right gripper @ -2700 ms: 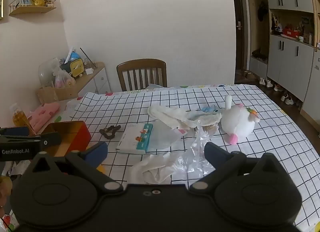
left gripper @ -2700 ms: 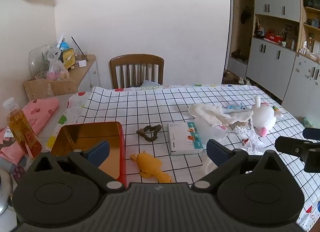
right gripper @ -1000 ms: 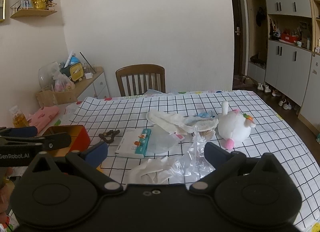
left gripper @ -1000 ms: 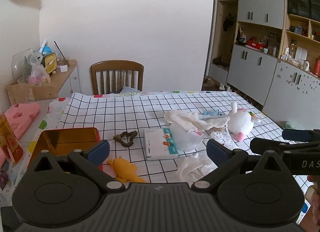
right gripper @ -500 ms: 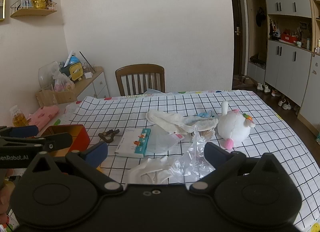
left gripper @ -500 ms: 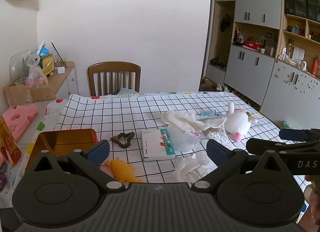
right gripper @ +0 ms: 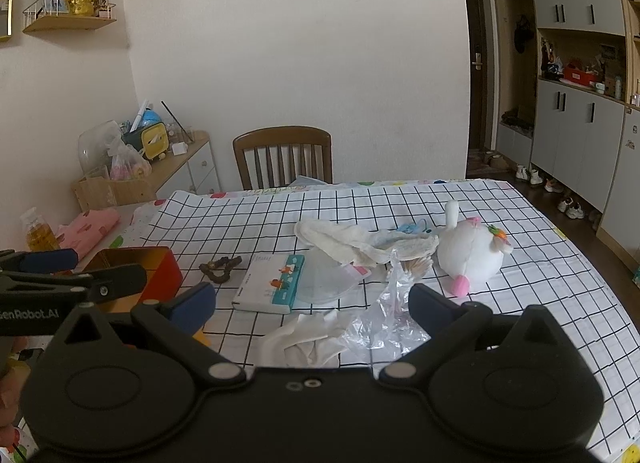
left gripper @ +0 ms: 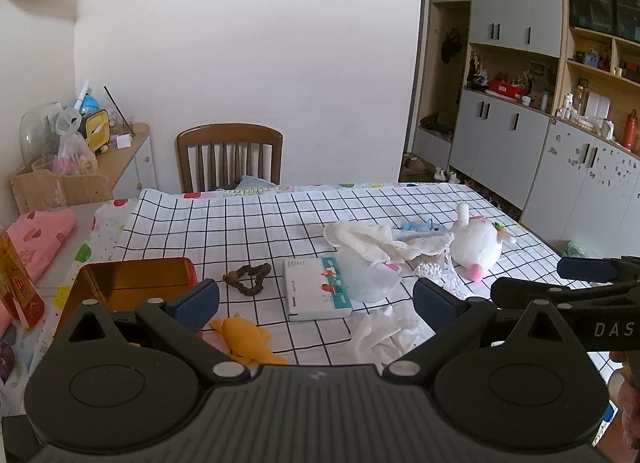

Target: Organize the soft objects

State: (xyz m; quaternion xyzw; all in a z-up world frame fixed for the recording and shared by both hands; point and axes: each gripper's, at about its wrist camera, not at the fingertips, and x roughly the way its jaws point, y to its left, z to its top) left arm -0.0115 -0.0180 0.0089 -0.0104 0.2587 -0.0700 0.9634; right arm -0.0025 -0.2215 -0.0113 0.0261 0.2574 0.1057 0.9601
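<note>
On checked table [right gripper: 540, 279]: white plush toy [right gripper: 470, 251], crumpled cloth [right gripper: 304, 339], red box [left gripper: 132, 279], perhaps beads [left gripper: 248, 279]. Left gripper [left gripper: 316, 299] and right gripper [right gripper: 312, 301] wide apart, holding nothing.

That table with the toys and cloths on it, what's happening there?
A person holds two grippers over the checked table, and both are open and empty. The left gripper and right gripper hover near the front edge. Nothing is picked up yet. A white plush toy, a yellow soft toy, a white cloth and a crumpled plastic bag lie scattered. A red box sits open on the left.
</note>
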